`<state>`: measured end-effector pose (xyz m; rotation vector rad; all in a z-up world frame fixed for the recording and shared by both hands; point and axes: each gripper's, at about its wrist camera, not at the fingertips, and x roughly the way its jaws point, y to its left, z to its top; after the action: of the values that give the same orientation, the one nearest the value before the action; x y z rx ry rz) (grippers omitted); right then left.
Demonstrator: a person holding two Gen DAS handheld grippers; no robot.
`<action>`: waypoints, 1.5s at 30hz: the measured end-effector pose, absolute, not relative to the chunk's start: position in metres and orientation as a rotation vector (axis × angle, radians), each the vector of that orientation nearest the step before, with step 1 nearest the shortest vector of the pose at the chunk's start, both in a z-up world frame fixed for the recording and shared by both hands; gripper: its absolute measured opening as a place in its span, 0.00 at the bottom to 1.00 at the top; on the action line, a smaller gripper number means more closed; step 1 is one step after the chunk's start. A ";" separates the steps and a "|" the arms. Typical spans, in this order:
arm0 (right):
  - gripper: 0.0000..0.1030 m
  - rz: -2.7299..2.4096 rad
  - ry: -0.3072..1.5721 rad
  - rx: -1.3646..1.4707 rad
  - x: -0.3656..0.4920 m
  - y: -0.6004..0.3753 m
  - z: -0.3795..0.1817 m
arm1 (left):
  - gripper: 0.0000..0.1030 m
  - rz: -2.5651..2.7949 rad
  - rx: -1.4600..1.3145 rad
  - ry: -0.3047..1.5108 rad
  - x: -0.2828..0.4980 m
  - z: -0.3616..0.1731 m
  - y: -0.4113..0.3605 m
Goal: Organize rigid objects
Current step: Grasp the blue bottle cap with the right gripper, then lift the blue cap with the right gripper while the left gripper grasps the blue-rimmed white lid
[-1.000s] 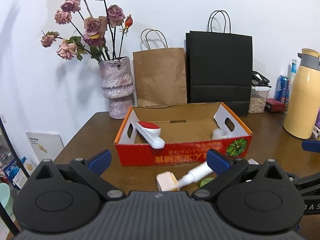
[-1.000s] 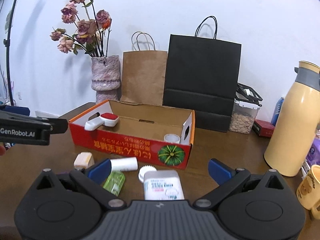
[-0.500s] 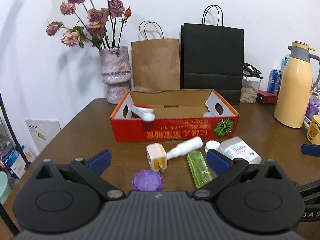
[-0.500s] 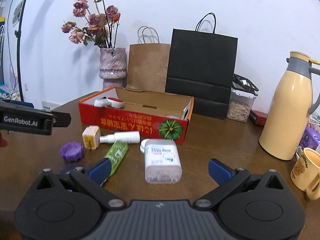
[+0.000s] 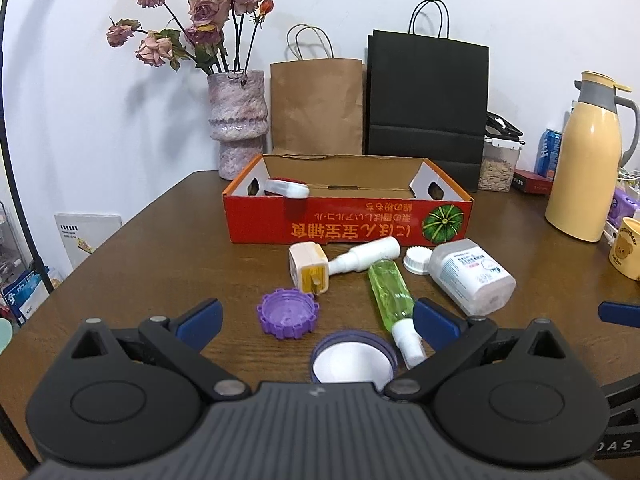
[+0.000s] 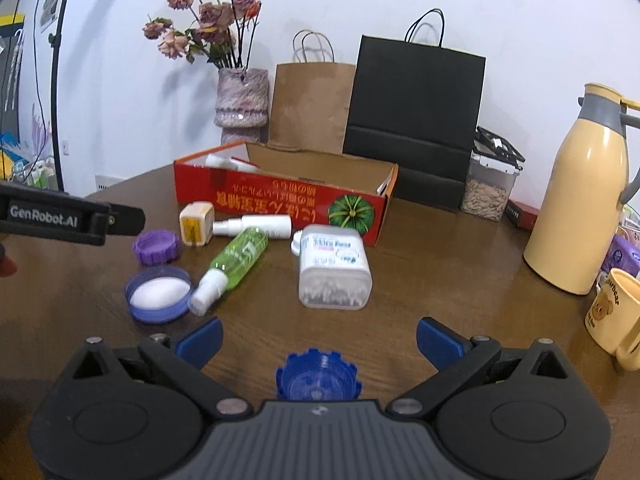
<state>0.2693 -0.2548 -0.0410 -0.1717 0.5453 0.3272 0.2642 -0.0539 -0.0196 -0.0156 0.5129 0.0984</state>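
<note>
Left wrist view: the left gripper [image 5: 316, 316] hangs above the wooden table [image 5: 160, 264], jaws spread wide and empty. Landmark: the red cardboard box [image 5: 348, 220] (a green pumpkin printed on its front wall). Inside the box at its left end lies a white-and-red handheld device [image 5: 286, 189]. In front of the box lie a small cream cube [image 5: 308, 267], a white spray bottle [image 5: 366, 257], a green spray bottle [image 5: 390, 296], a white cap [image 5: 417, 260] and a clear cotton-swab container [image 5: 472, 277]; nearer the camera sit a purple ridged lid [image 5: 288, 313] and a blue-rimmed lid [image 5: 353, 362].

Right wrist view: the right gripper [image 6: 318, 338] likewise stands spread and empty, with a blue ridged cap [image 6: 318, 376] on the table between its fingers, well in front of the box.
</note>
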 end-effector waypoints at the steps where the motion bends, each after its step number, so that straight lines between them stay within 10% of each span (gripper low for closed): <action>1: 1.00 0.327 0.550 -0.174 0.269 -0.255 -0.043 | 1.00 0.096 -0.018 0.514 0.263 -0.021 -0.055; 19: 1.00 0.364 0.649 -0.206 0.284 -0.260 -0.074 | 1.00 0.087 -0.015 0.546 0.253 -0.050 -0.072; 29: 0.51 0.402 0.662 -0.154 0.289 -0.261 -0.078 | 1.00 0.084 -0.010 0.559 0.257 -0.054 -0.077; 45: 0.51 0.341 0.595 -0.103 0.286 -0.260 -0.072 | 1.00 0.099 -0.029 0.598 0.270 -0.065 -0.075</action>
<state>0.2860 -0.2604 -0.0715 -0.1025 0.5946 0.3408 0.2703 -0.0751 -0.0650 -0.0286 0.5978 0.0991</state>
